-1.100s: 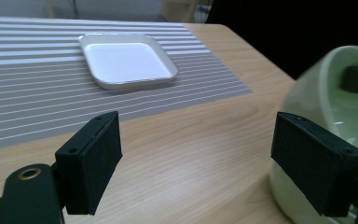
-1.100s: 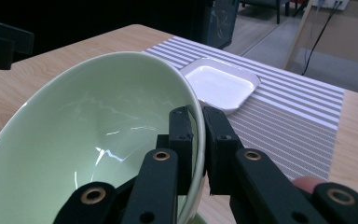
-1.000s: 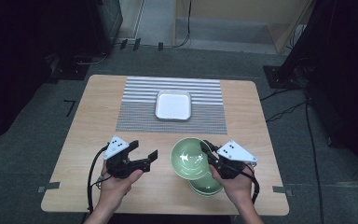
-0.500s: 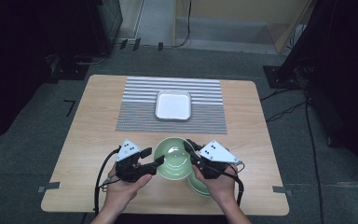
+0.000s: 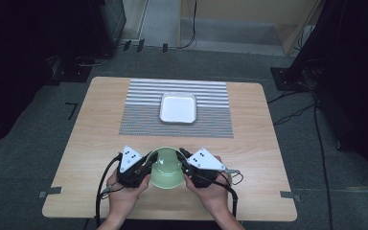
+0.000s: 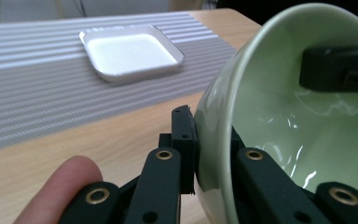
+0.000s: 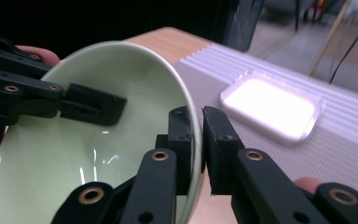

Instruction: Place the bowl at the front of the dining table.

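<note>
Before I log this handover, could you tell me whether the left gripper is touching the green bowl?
Touching: in the left gripper view, the left gripper has its jaws clamped on the green bowl rim, one each side.

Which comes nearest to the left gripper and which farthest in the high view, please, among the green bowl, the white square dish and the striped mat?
1. Green bowl: clamped at its rim by the left gripper, on its right side.
2. Striped mat: farther up the table, its near edge ahead of the gripper.
3. White square dish: lying on the mat, beyond that near edge.
</note>
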Motion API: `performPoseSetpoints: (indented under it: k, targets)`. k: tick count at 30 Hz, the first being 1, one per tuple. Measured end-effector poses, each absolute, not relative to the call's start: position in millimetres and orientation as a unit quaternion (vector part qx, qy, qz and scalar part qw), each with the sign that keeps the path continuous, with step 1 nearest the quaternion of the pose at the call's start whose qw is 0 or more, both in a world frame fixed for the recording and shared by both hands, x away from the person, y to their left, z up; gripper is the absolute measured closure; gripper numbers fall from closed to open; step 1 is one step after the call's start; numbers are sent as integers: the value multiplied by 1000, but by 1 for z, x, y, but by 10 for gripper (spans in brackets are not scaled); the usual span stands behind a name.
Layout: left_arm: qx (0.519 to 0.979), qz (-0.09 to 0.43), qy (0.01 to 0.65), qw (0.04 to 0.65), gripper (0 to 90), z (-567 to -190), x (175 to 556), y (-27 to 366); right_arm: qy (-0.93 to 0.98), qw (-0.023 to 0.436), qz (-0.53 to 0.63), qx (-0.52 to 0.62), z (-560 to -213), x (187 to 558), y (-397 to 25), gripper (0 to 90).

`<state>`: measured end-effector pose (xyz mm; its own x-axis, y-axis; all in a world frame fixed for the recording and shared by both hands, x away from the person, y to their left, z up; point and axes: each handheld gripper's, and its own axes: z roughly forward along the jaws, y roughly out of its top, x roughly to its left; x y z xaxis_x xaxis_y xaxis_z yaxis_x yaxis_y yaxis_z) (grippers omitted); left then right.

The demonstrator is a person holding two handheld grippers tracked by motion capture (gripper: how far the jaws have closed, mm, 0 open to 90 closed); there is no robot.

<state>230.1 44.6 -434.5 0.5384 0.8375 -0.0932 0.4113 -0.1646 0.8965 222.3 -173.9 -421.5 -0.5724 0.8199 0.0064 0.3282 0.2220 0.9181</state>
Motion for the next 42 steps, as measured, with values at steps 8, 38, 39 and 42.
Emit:
performPoseSetpoints:
  k: [8,38,39,42]
  targets:
    - [693,311,412,503,822,-430,214,41,746,191,461,441,-428,233,-167,816]
    - [678,216,453,537,93,-426,248,107,696,254,484,466,-418,263,-221,850]
    - [677,218,460,531,93,-429,251,112,694,254,485,467,-418,263,-222,850]
    - [675,228,481,511,93,-438,258,123,690,252,491,468,-417,264,-226,850]
